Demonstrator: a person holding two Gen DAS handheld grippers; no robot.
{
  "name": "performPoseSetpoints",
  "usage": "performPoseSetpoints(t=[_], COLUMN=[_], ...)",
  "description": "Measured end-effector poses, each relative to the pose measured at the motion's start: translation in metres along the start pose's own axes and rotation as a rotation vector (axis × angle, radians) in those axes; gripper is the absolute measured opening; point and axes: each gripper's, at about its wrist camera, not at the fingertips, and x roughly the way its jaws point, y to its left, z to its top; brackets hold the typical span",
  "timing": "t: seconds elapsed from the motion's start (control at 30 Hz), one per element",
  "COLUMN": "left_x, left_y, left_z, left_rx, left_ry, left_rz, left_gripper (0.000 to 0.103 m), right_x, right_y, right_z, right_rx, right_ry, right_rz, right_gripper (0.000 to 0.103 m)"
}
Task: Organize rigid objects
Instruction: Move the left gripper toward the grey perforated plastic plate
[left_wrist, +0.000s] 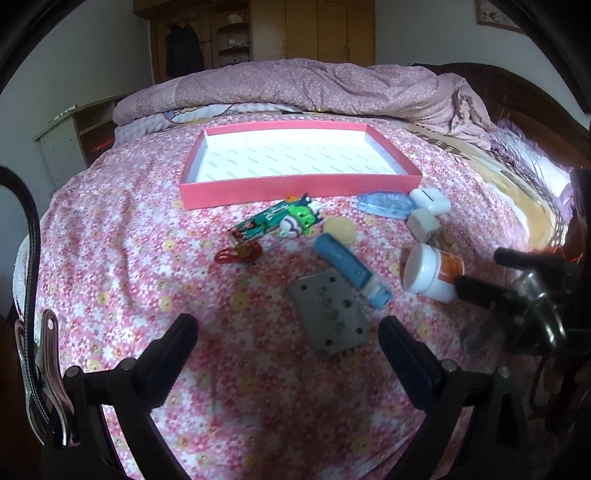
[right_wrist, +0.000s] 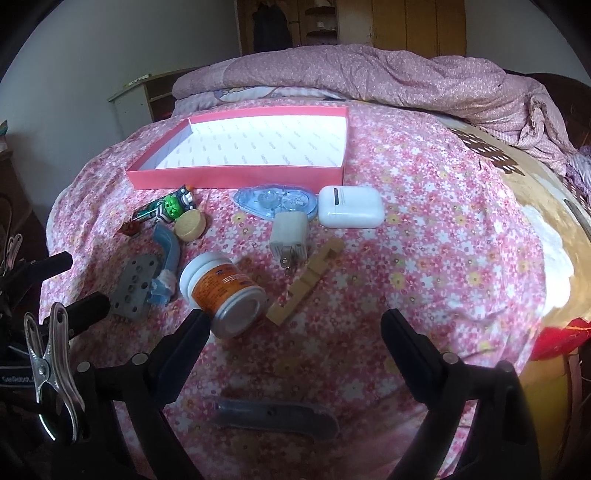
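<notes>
A pink shallow box (left_wrist: 303, 190) (right_wrist: 236, 177) with a white inside lies empty at the far side of the flowered bedspread. In front of it lie small objects: a grey drilled plate (left_wrist: 330, 312) (right_wrist: 135, 286), a blue tube (left_wrist: 351, 271) (right_wrist: 168, 254), an orange-labelled white jar (left_wrist: 432, 273) (right_wrist: 225, 295), a green toy (left_wrist: 301, 218) (right_wrist: 173, 208), a white earbud case (right_wrist: 349, 206), a plug adapter (right_wrist: 290, 238), a wooden piece (right_wrist: 306, 280) and a grey flat tool (right_wrist: 277, 419). My left gripper (left_wrist: 288, 350) is open just before the plate. My right gripper (right_wrist: 295, 343) is open, its left finger by the jar.
A rumpled pink quilt (left_wrist: 314, 86) is piled behind the box. A blue tape dispenser (right_wrist: 277, 201), a tan round lid (right_wrist: 190, 223) and a red clip (left_wrist: 236, 254) also lie on the bed. A wooden headboard (left_wrist: 535, 110) stands at right, a shelf (left_wrist: 74, 136) at left.
</notes>
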Motion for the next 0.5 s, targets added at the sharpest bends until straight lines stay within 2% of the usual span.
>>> performPoseSetpoints(t=[0.3, 0.37, 0.5], left_x=[-0.008, -0.007, -0.007], left_y=[0.027, 0.031, 0.027], left_z=[-0.015, -0.015, -0.014], left_rx=[-0.056, -0.077, -0.088], left_ry=[0.004, 0.014, 0.019], left_rz=[0.032, 0.035, -0.001], left_gripper=[0.100, 0.098, 0.097], right_x=[-0.011, -0.013, -0.015], right_y=[0.003, 0.004, 0.006], right_z=[-0.008, -0.009, -0.010], right_rx=[-0.027, -0.031, -0.042], right_ry=[-0.009, -0.011, -0.019], right_rz=[0.029, 0.036, 0.047], right_gripper=[0.096, 0.096, 0.095])
